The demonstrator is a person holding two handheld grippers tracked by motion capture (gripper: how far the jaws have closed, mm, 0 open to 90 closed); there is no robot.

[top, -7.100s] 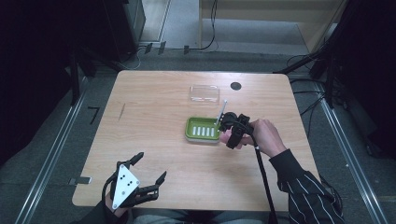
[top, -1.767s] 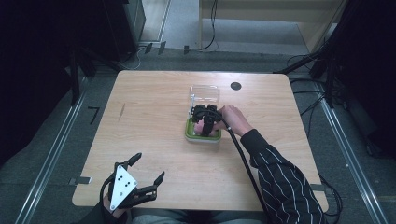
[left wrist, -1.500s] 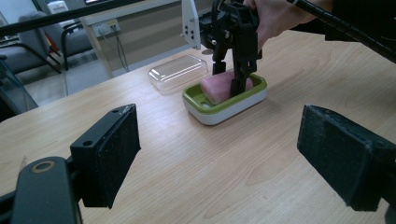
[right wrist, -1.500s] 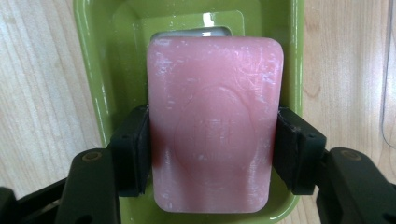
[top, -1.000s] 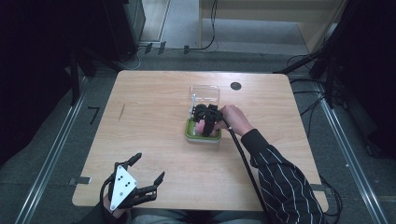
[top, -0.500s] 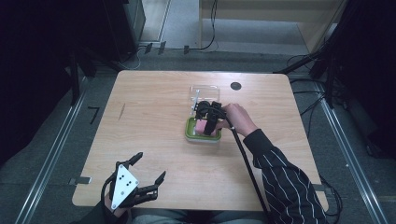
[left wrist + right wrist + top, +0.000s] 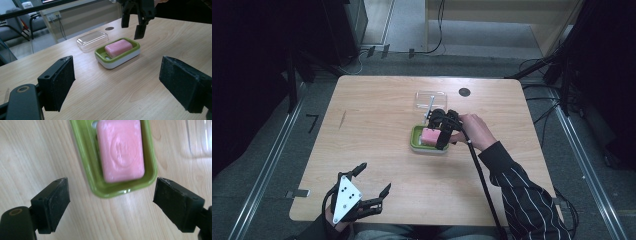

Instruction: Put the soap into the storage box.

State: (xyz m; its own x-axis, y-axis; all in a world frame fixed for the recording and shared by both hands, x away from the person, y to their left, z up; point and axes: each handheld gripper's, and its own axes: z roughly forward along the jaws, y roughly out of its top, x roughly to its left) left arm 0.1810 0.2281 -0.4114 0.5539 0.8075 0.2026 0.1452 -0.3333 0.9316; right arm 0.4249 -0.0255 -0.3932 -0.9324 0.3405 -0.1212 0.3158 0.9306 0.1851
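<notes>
The pink soap (image 7: 120,150) lies flat inside the green soap dish (image 7: 100,187). The right gripper (image 7: 111,202) hangs just above the dish, its jaws have just been opening and stand apart, nothing between them. The clear lid (image 7: 92,40) sits just behind the dish. The lid's smooth plastic might slip when pinched, I think. The left gripper (image 7: 116,82) waits well away from the dish — jaws apart, empty.

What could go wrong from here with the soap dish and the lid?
1. The right claw hangs open just above the pink soap and the green dish; a low sideways move could clip the rim and shove the dish.
2. The clear lid lies close behind the dish, so reaching for it may knock either.
3. The soap sits loose in the dish and could slide if it is bumped.
</notes>
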